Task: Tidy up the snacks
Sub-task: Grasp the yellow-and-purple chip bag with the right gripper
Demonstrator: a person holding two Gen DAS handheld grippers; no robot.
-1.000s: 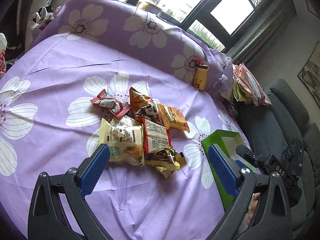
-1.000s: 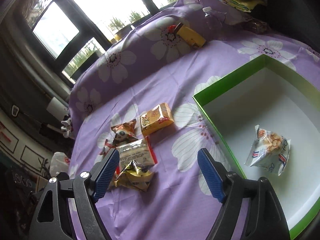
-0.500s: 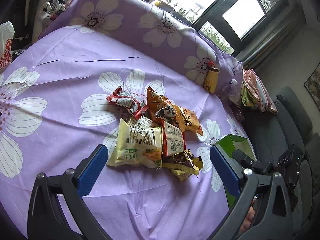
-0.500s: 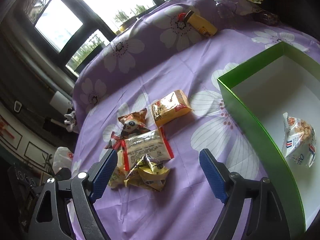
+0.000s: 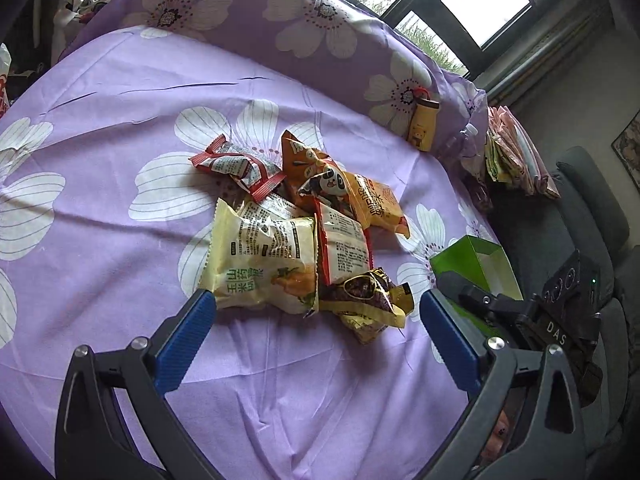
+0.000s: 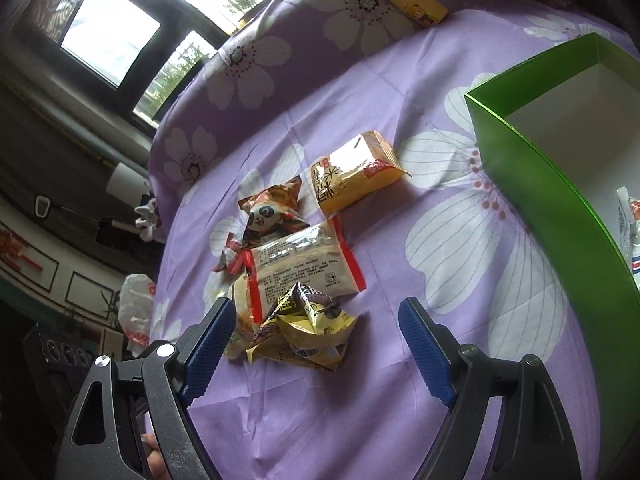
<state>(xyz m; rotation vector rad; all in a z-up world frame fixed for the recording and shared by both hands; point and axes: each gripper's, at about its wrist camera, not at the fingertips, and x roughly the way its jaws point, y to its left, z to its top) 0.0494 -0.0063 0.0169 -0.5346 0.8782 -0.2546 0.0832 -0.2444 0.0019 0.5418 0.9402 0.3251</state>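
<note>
- We hold the right gripper point(image 6: 316, 344) wide and empty over the crumpled yellow-brown packet point(image 6: 304, 328); closing could snag the overlapping red-edged packet point(image 6: 304, 264).
- Our left gripper point(image 5: 316, 332), also wide and empty, could crowd it.

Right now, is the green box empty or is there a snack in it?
Not empty. The green box is open on top, and one white snack packet lies on its white floor.

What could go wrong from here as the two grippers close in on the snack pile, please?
1. The snacks overlap: the crumpled yellow packet lies against the red-edged packet, so the open right gripper may drag two at once.
2. Both grippers aim at the same pile; the left gripper frames the pale bag right beside it, so they could collide.
3. The green box has a tall wall; a low carry could clip it.
</note>
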